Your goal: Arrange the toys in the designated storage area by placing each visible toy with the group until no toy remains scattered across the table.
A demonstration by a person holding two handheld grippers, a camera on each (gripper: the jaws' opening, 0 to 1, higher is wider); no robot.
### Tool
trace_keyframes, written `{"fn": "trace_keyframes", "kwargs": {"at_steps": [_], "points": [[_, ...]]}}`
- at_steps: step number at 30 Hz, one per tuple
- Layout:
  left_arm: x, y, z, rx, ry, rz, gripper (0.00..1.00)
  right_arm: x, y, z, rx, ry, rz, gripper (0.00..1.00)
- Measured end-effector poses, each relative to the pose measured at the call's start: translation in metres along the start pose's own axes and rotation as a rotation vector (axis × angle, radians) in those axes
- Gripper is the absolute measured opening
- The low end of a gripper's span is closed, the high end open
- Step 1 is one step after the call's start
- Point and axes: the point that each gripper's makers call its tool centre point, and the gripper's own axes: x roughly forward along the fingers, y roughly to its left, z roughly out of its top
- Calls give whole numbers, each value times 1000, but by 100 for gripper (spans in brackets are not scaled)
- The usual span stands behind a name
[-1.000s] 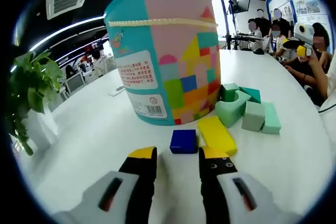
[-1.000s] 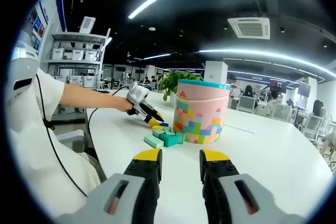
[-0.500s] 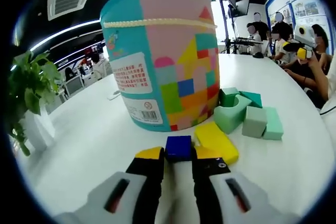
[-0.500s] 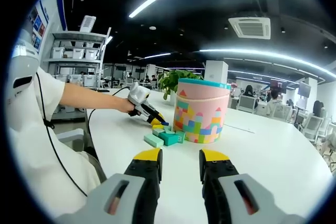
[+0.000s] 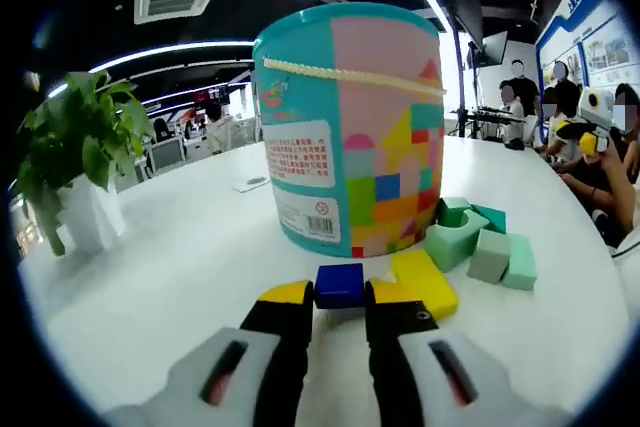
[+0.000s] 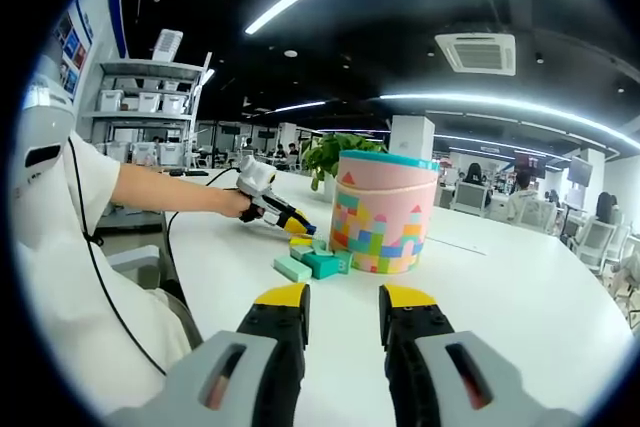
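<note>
Left hand-held gripper (image 5: 340, 292): yellow-tipped black jaws clamped on a small blue cube block (image 5: 340, 284), matte, square-edged, held just above the smooth white surface (image 5: 160, 267).

Just beyond the cube lies a flat yellow slab block (image 5: 426, 281), rectangular, resting on the surface. Right of it, a cluster of mint and teal green blocks (image 5: 480, 245): one arch-shaped with a curved cut-out, the others boxy, touching one another.

Behind stands a tall cylindrical toy tub (image 5: 350, 137), upright, teal-rimmed, pink printed wall with a patchwork of coloured shapes, a twisted cream cord around its upper part, a white label with a barcode.

Leafy potted plant (image 5: 75, 162) in a white pot at far left of the surface.

Right hand-held gripper (image 6: 343, 299): jaws apart, nothing between them, over bare surface. Its view shows the tub (image 6: 384, 213) well ahead, green blocks (image 6: 310, 264) at its foot, the left gripper (image 6: 298, 228) reaching in beside them.
</note>
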Motion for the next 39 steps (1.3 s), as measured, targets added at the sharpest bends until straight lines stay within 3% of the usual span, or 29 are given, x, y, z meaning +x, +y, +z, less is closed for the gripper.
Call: {"fn": "trace_keyframes", "kwargs": {"at_steps": [8,16,23,35,39], "points": [[-19,-2,22,-68,-93,16,21,1,0,0,1,0,1,28],[-9,17,-7,-55,-2,17,21,3,3,-2,0,4,8,28],[-5,24,-4,-43,-3,16,21,2,0,-2,4,4,3,28],[-19,28,41,-74,-146,27,20,2,0,-3,7,5,4,28],[-22,27,58,-69,-163,22,20,2,0,-3,6,5,5,28]]}}
